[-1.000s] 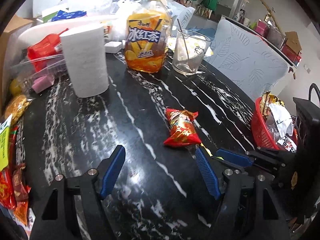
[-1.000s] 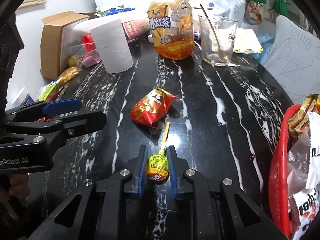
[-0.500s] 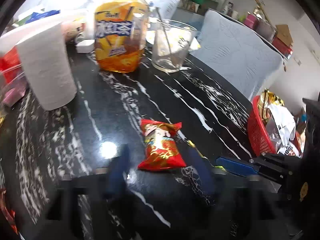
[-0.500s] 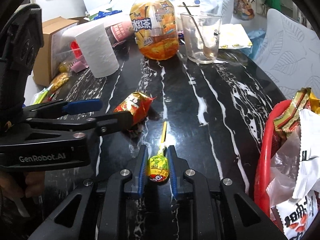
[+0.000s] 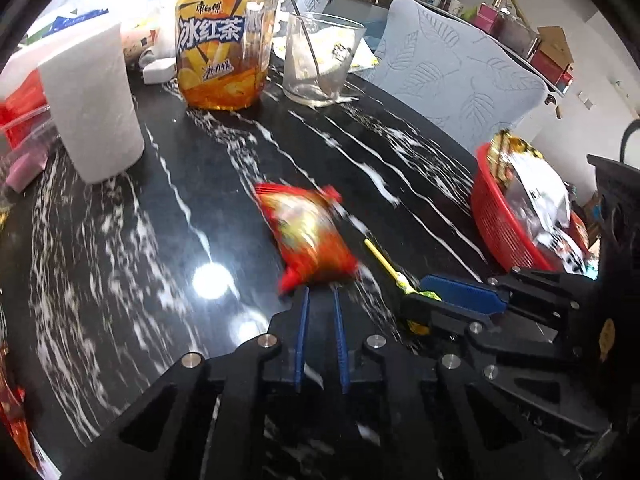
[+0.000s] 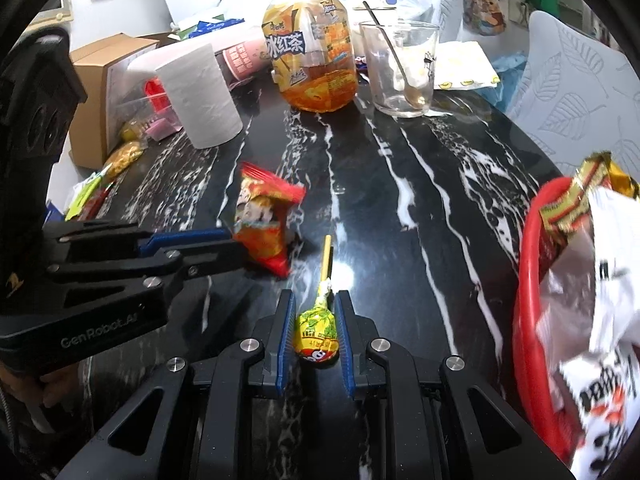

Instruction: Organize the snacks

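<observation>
A red snack packet [image 5: 308, 236] lies in the middle of the black marble table [image 5: 120, 240]. My left gripper [image 5: 320, 291] is closing on the packet's near edge and its pads pinch it. In the right wrist view the packet [image 6: 264, 216] stands tilted up from the left gripper [image 6: 228, 240]. My right gripper [image 6: 315, 298] is shut on a yellow-wrapped lollipop [image 6: 316, 336], whose stick points away over the table. A red basket [image 6: 528, 280] holding several snack bags sits at the right edge, also seen as the basket [image 5: 492, 216] beside the right gripper [image 5: 416, 296].
At the back stand a paper roll [image 6: 200, 96], an iced tea bottle [image 6: 312, 60] and a glass with a spoon [image 6: 400, 68]. A cardboard box [image 6: 100, 80] and loose snacks [image 6: 96, 192] crowd the left edge. A pale chair [image 5: 452, 76] stands behind the table.
My left gripper moved forward to the red packet and went from wide open to pinching its near edge, tipping it up. The right gripper kept hold of the lollipop and barely moved.
</observation>
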A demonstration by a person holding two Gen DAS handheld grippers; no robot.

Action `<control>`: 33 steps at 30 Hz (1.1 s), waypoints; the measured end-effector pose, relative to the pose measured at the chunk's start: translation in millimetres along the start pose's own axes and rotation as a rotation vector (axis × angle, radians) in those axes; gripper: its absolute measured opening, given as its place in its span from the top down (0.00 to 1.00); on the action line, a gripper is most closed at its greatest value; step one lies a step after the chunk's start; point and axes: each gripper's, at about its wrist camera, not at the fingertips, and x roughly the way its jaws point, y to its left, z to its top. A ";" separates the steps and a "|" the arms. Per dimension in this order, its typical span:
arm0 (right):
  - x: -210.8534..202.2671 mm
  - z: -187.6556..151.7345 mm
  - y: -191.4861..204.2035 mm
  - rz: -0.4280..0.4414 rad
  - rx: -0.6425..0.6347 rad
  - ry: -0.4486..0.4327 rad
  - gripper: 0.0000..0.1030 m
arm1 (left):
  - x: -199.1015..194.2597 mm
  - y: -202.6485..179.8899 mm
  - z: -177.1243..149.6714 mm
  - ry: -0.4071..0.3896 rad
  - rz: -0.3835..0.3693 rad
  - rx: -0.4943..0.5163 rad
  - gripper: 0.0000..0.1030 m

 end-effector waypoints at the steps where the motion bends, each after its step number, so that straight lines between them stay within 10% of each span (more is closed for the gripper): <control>1: -1.3 -2.1 0.3 0.004 0.003 0.001 0.81 | -2.6 -1.4 -3.7 0.000 0.001 0.000 0.88; 11: -22.2 -24.7 2.3 0.013 0.038 -0.021 0.78 | -15.6 -7.5 -9.3 -0.014 0.057 -0.012 0.88; 15: -29.6 -26.5 -2.2 0.011 0.060 -0.038 0.44 | -18.8 -6.8 -6.7 -0.034 0.064 -0.028 0.88; 27: -26.7 -42.9 -5.1 0.077 0.086 0.033 0.44 | -6.5 -0.9 1.6 -0.039 0.081 -0.045 0.88; 33: -19.8 -39.7 -6.4 0.067 0.074 0.011 0.76 | -5.5 6.2 9.5 -0.062 0.086 -0.081 0.88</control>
